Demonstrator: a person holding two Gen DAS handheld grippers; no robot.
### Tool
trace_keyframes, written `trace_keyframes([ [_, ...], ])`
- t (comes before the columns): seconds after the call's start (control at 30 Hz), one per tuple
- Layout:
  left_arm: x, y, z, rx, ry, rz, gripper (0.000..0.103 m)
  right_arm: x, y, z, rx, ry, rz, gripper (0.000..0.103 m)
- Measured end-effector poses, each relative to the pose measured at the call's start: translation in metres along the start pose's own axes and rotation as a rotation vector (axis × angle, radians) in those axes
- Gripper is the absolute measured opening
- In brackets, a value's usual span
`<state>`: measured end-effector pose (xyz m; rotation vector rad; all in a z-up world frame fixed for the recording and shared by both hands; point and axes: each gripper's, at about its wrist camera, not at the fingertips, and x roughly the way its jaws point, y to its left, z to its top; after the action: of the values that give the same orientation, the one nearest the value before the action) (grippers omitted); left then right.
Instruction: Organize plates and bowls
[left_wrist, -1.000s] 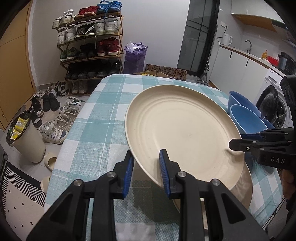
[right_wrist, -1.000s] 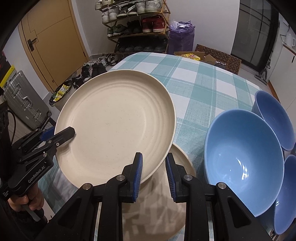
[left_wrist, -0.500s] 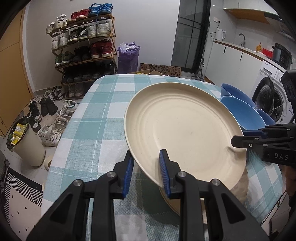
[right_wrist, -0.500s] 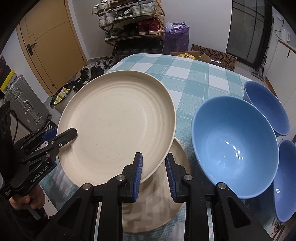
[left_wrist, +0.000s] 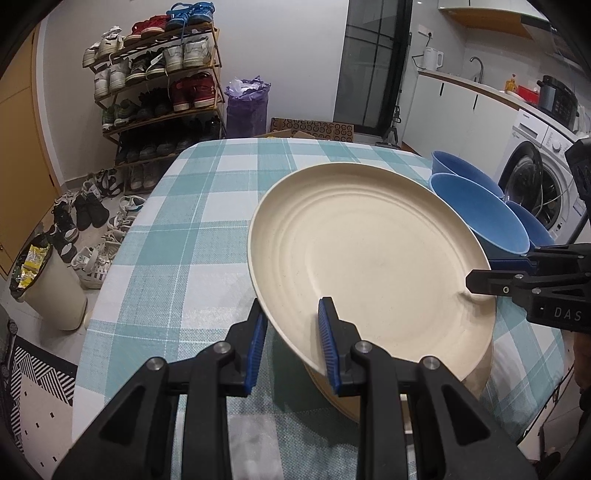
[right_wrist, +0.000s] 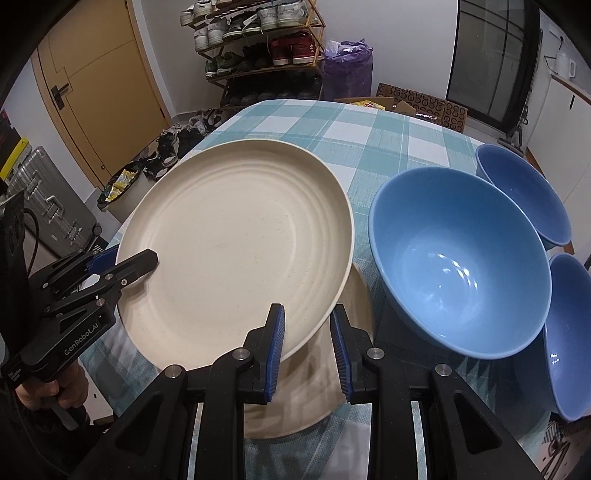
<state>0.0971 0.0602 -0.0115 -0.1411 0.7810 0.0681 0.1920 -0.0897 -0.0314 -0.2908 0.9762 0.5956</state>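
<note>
A large cream plate (left_wrist: 369, 254) (right_wrist: 236, 236) is held tilted above the checked table, one gripper on each side of its rim. My left gripper (left_wrist: 291, 336) is shut on its near edge and shows at the left in the right wrist view (right_wrist: 122, 267). My right gripper (right_wrist: 306, 339) is shut on the opposite rim and shows at the right in the left wrist view (left_wrist: 480, 282). A second cream plate (right_wrist: 314, 387) (left_wrist: 343, 398) lies on the table just beneath. Three blue bowls (right_wrist: 458, 258) (left_wrist: 480, 210) stand to the right.
The table has a teal and white checked cloth (left_wrist: 192, 236) (right_wrist: 351, 125). A shoe rack (left_wrist: 159, 92), a purple bag (left_wrist: 247, 107) and a cardboard box (right_wrist: 421, 105) stand beyond the far edge. A bin (left_wrist: 48, 284) stands on the floor at left; a washing machine (left_wrist: 543, 177) at right.
The held plate has come lower, closer over the plate on the table. Both cameras have drawn back slightly, so the bowls show more fully.
</note>
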Motion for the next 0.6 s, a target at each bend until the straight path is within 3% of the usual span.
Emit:
trace_keyframes([
  [0.6, 0.002, -0.016, -0.015, 0.048, 0.038, -0.01, 0.026, -0.001, -0.005, -0.027, 0.003, 0.04, -0.021, 0.026],
])
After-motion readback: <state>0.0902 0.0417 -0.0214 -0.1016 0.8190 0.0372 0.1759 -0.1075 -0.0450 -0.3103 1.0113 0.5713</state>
